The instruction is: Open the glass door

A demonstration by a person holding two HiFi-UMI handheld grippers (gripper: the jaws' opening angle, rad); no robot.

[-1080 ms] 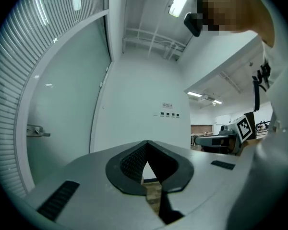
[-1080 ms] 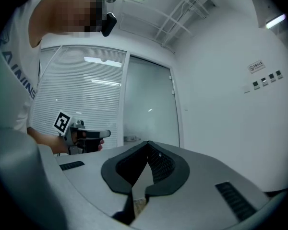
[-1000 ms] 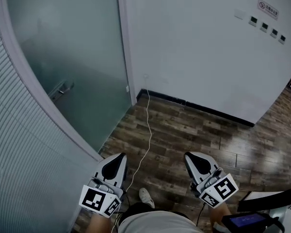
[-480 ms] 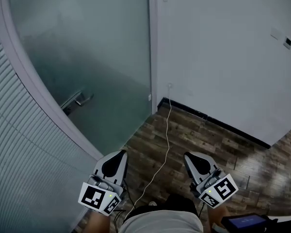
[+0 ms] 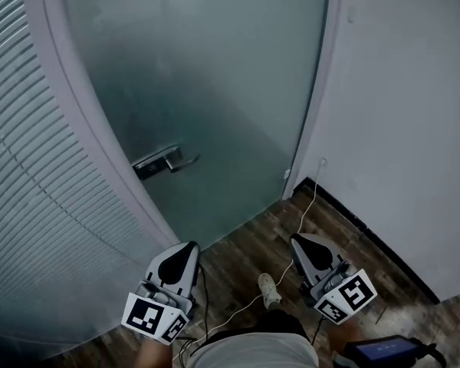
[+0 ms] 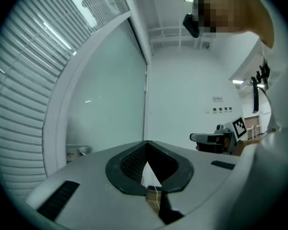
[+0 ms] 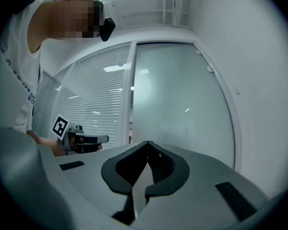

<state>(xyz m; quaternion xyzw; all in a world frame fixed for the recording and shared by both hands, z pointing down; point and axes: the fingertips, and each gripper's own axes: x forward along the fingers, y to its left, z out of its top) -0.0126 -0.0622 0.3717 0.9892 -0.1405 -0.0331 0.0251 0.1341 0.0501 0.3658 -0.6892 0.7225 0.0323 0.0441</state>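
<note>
The frosted glass door (image 5: 215, 90) fills the middle of the head view, shut in its pale frame. Its metal lever handle (image 5: 165, 161) sits at the door's left edge, well ahead of both grippers. My left gripper (image 5: 185, 246) is low at the left, shut and holding nothing. My right gripper (image 5: 297, 240) is low at the right, also shut and holding nothing. In the left gripper view the left gripper (image 6: 146, 143) points towards the door (image 6: 105, 104), with the handle (image 6: 78, 151) off to its left. In the right gripper view the right gripper (image 7: 148, 143) faces the door (image 7: 177, 109).
A ribbed glass partition (image 5: 31, 167) curves along the left. A white wall (image 5: 414, 129) with black skirting (image 5: 368, 228) stands at the right. A white cable (image 5: 291, 267) trails over the wood floor by the person's shoe (image 5: 270, 290). A device with a screen (image 5: 383, 351) is at bottom right.
The head view has swung left: door and handle have shifted towards the centre and look nearer, and the right wall has slid off to the side. Both grippers stay shut.
</note>
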